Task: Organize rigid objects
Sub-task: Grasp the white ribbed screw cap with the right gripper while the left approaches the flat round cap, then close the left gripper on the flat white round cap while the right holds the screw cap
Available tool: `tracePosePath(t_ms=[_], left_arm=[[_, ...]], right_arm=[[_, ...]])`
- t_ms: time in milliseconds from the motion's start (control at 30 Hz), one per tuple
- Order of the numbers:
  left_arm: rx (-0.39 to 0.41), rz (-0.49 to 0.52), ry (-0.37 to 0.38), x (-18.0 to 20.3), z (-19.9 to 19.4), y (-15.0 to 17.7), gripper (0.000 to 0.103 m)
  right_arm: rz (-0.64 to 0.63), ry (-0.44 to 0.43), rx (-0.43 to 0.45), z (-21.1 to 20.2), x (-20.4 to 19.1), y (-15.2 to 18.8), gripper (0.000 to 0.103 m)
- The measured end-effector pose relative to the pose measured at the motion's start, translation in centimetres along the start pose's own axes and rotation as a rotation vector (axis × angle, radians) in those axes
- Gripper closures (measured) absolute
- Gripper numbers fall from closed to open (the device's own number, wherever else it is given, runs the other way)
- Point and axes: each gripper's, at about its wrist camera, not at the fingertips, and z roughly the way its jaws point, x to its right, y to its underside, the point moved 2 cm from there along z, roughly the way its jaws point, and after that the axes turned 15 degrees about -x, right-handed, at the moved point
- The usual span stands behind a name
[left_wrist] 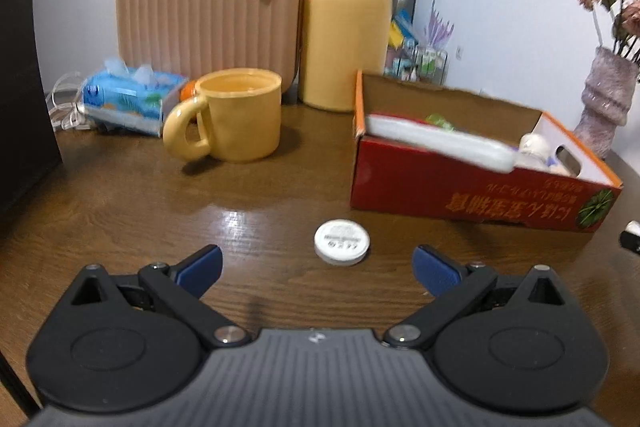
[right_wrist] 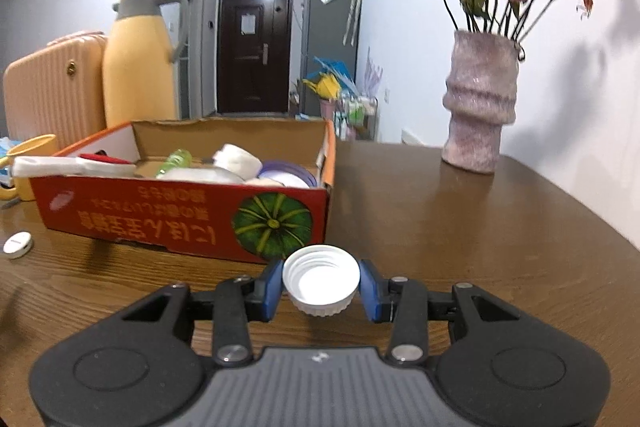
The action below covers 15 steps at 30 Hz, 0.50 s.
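In the left wrist view, the left gripper hangs low over the brown wooden table with its blue pads spread wide and nothing between them. Just ahead of the pads, slightly right of centre, a flat white round lid lies on the table, printed face up, so its axis points straight up; it touches neither pad. Beyond it to the right stands the red cardboard box, open at the top, with white and green items inside. A yellow mug sits to the left, handle turned toward the camera's left, with a tall yellow jug and a pink ribbed case behind.

In the right wrist view, the right gripper pinches a white screw cap between its blue pads, one pad on each side of the ribbed wall. The cap's open mouth faces up and tilts a little toward the camera, threads visible inside. It is held just in front of the red box, near the corner with the green pumpkin print. The flat lid shows small at far left on the table. A mottled pink vase with dried flowers stands well apart on the right.
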Motion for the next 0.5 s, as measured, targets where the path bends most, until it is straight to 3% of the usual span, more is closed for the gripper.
tracePosePath(t_ms=[233, 500], left_arm=[[-0.078, 0.012, -0.078, -0.5, 3.2, -0.6, 0.0], [-0.095, 0.036, -0.08, 0.5, 4.8, -1.0, 0.0]], right_arm=[[-0.031, -0.013, 0.035, -1.0, -1.0, 0.3, 0.064], [-0.038, -0.017, 0.042, -1.2, -1.5, 0.5, 0.064]])
